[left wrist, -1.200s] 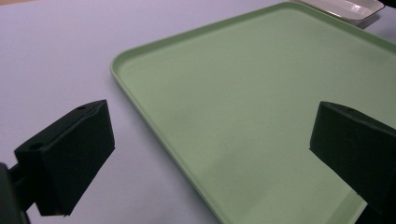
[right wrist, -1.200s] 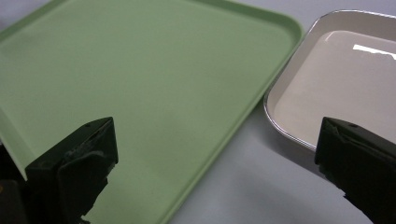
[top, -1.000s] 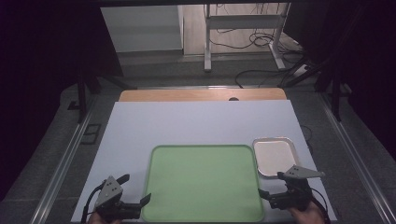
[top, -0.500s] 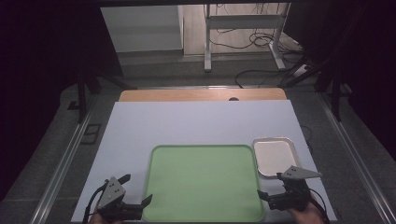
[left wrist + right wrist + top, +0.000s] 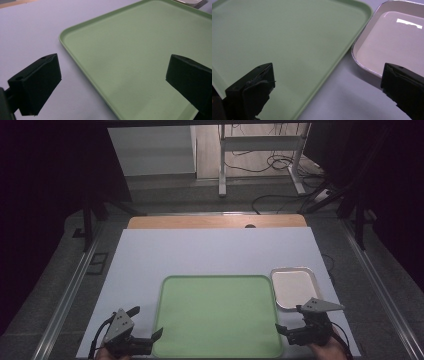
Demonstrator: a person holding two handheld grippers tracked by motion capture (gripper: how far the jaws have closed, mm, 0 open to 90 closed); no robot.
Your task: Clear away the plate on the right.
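Note:
A large empty green tray (image 5: 215, 279) lies on the white table near its front edge. My left gripper (image 5: 147, 321) hovers at the tray's front left corner, open, one jaw over the table and the other over the tray. In the left gripper view the gripper (image 5: 112, 85) straddles the tray's left rim (image 5: 75, 53) with nothing between its jaws. My right gripper (image 5: 290, 318) is open at the tray's front right corner. In the right gripper view it (image 5: 328, 91) spans the gap between the green tray (image 5: 287, 37) and a small metal tray (image 5: 392, 40).
The small empty metal tray (image 5: 292, 287) sits just right of the green tray. The white tabletop (image 5: 210, 250) stretches bare toward a wooden strip (image 5: 215, 221) at the back. Beyond the table are a dark floor, cables and a metal stand.

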